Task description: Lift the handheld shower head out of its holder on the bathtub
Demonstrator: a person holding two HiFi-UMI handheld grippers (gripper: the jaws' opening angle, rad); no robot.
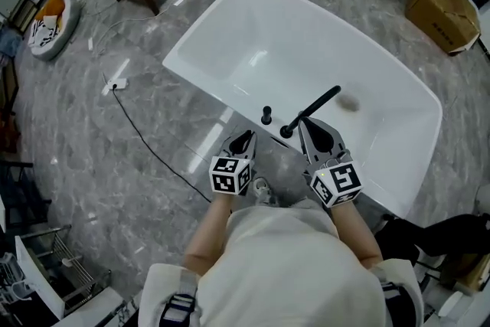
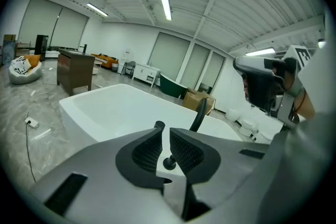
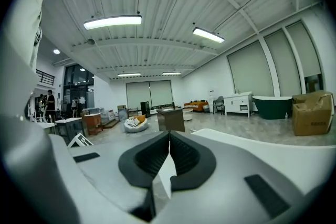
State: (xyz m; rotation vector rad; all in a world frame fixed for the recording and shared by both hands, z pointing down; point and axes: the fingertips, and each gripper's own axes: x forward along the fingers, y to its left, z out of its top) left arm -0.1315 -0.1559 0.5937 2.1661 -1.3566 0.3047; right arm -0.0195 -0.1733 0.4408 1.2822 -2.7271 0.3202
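One bathtub point(image 1: 253, 50), one shower head point(image 1: 314, 105) at its 6 o'clock rim; left gripper point(image 1: 246, 135) and right gripper point(image 1: 305, 125) (two, both empty) have jaws closed.

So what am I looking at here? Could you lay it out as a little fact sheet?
Setting: white bathtub on a grey marbled floor
Shower head: black handheld shower head, in its holder on the tub's near rim
Left gripper: shut, empty, pointing at the black knob
Right gripper: shut, empty, close beside the shower head
Progress: shower head not yet gripped
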